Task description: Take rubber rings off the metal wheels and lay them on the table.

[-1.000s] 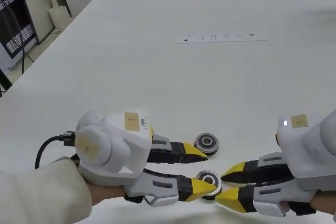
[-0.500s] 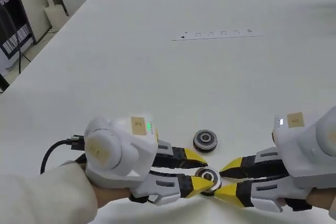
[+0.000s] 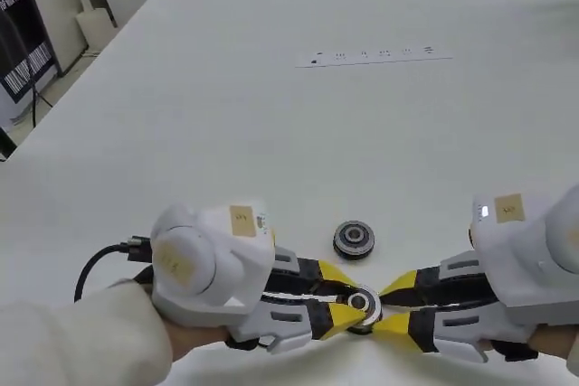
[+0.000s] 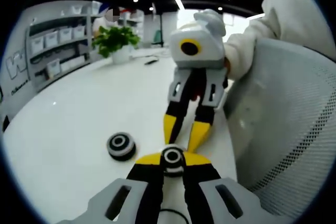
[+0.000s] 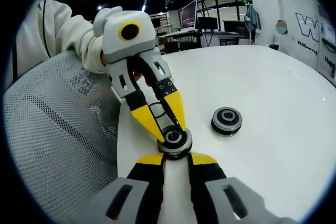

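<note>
Left gripper [image 3: 336, 303] and right gripper [image 3: 391, 306] are both pinched onto the same metal wheel [image 3: 360, 302] from opposite sides, right by the near edge of the table [image 3: 271, 133]. The second wheel [image 3: 353, 239] sits just beyond. My worry: if I tug unevenly, the rubber ring [image 5: 186, 141] pops free and the wheel drops off the edge.

The table [image 3: 271, 133] lies open across its far and left stretches, free for passing. At the near edge the left gripper [image 3: 344, 303] and right gripper [image 3: 389, 303] clamp the near wheel [image 3: 360, 302] from either side, blocking that strip (a second wheel [image 3: 353, 239] sits just beyond them, apart). A mesh chair [image 4: 283, 129] stands just beside the near edge.
</note>
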A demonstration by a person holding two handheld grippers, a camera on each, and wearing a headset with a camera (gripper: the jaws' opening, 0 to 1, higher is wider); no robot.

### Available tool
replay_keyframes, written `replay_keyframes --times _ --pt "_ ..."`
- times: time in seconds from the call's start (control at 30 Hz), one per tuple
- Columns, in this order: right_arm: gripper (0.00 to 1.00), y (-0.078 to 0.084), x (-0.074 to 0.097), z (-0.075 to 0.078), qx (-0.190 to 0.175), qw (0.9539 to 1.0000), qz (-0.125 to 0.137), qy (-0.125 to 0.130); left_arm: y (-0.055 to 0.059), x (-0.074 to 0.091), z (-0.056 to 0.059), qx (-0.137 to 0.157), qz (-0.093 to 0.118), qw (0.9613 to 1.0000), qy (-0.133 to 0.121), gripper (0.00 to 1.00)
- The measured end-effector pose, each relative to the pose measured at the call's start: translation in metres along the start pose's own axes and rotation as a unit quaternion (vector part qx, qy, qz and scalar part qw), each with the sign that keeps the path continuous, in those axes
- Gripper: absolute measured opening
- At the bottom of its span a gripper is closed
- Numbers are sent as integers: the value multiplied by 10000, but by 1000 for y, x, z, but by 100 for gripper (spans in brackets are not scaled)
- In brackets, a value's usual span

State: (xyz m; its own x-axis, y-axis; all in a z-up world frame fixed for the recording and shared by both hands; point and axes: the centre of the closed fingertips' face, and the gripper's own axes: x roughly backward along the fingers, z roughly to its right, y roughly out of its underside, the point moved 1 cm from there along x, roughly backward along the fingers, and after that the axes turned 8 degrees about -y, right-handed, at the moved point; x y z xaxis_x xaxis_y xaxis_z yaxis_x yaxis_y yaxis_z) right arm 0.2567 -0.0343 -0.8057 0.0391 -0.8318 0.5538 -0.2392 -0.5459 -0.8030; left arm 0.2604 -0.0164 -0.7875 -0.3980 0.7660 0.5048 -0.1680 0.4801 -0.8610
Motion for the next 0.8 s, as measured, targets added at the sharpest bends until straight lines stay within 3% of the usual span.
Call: replay_keyframes --times 0.47,0.8 --pt "5 1 3 2 158 9999 -37 42 -1 1 2 -3 64 10000 -16 14" --pt "1 1 4 4 42 9999 -7 118 -1 1 2 -117 71 9999 -12 14"
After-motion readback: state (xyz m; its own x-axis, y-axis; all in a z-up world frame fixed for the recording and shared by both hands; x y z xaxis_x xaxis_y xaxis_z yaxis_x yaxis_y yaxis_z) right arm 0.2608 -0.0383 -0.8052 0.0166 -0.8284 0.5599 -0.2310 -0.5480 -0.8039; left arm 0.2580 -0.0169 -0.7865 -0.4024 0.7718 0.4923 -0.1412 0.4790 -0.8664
